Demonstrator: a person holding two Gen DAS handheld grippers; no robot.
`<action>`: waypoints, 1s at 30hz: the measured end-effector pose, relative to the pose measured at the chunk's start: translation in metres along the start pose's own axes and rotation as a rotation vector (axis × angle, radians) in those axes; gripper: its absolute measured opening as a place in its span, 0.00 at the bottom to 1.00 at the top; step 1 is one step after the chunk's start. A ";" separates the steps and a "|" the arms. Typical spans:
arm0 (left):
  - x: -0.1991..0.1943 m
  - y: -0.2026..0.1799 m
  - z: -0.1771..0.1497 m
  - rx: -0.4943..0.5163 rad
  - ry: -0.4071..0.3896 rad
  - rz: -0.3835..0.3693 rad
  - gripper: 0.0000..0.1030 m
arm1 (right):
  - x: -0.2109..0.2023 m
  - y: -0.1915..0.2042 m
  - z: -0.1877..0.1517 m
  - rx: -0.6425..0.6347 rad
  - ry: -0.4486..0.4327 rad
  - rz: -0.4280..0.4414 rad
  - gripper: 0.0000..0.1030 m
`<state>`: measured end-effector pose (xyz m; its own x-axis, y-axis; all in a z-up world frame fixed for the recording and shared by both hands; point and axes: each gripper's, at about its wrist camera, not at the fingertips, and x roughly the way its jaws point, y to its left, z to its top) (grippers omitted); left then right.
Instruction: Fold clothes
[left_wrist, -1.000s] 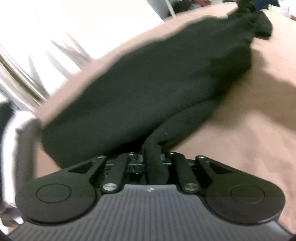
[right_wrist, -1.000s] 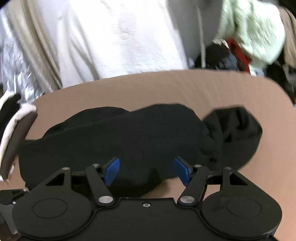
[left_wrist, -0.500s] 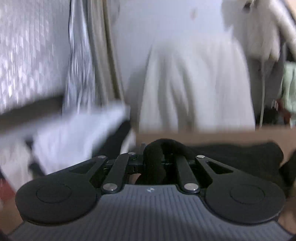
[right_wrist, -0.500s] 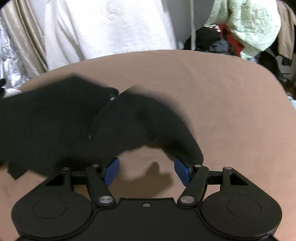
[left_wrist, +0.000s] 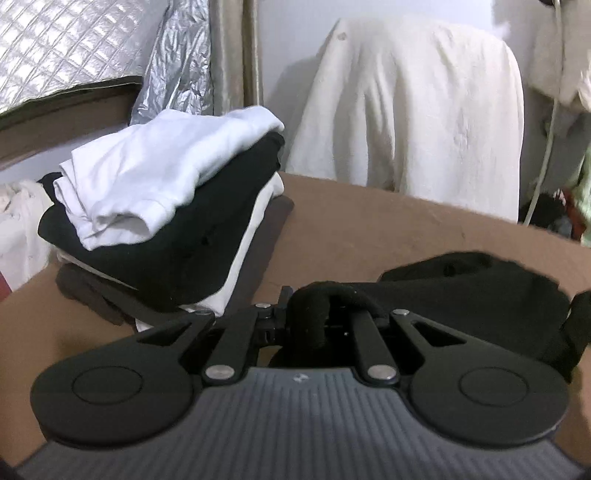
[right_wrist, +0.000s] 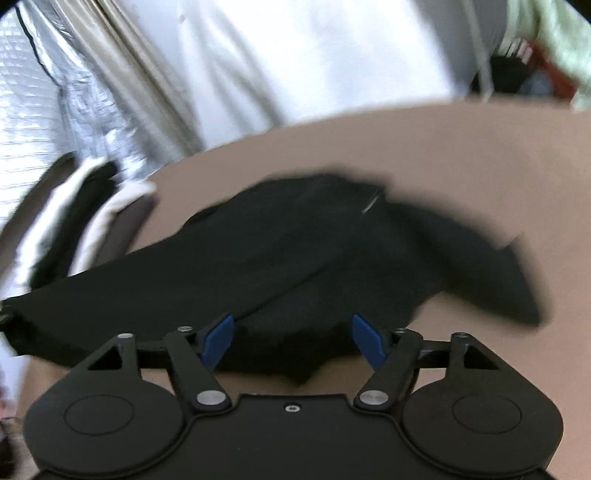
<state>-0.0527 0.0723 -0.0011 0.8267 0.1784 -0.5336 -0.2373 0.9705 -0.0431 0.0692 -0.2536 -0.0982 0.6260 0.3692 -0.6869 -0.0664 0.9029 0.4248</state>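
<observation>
A black garment (right_wrist: 295, 258) lies spread and rumpled across the brown table (right_wrist: 480, 155). My left gripper (left_wrist: 314, 317) is shut on a bunched fold of that black garment (left_wrist: 472, 295), which trails off to the right over the table (left_wrist: 369, 229). My right gripper (right_wrist: 291, 339) hovers at the garment's near edge, its blue pads (right_wrist: 218, 339) apart and opening wider. Black cloth lies below and between the pads, and they do not press on it.
A stack of folded white and black clothes (left_wrist: 162, 206) stands at the table's left side, also blurred in the right wrist view as the folded stack (right_wrist: 85, 221). A white cloth (left_wrist: 413, 110) hangs behind the table. Silver quilted material (left_wrist: 74, 48) covers the back left.
My left gripper has swung and rolled, pulling the black fold leftward toward the folded stack. The garment now lies stretched out wider across the table. The right pads have spread a little.
</observation>
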 end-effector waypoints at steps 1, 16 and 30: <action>0.000 0.000 0.001 -0.008 0.004 -0.008 0.09 | 0.010 0.001 -0.006 0.014 0.018 -0.006 0.76; 0.004 0.021 -0.004 -0.161 0.067 -0.204 0.09 | -0.026 0.076 0.014 -0.185 -0.316 -0.426 0.15; 0.007 -0.032 -0.049 0.052 0.425 -0.466 0.17 | -0.072 -0.005 -0.076 -0.242 0.049 -0.666 0.13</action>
<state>-0.0641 0.0345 -0.0450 0.5597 -0.3345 -0.7582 0.1325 0.9393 -0.3165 -0.0346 -0.2678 -0.0962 0.5583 -0.2736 -0.7832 0.1437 0.9617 -0.2335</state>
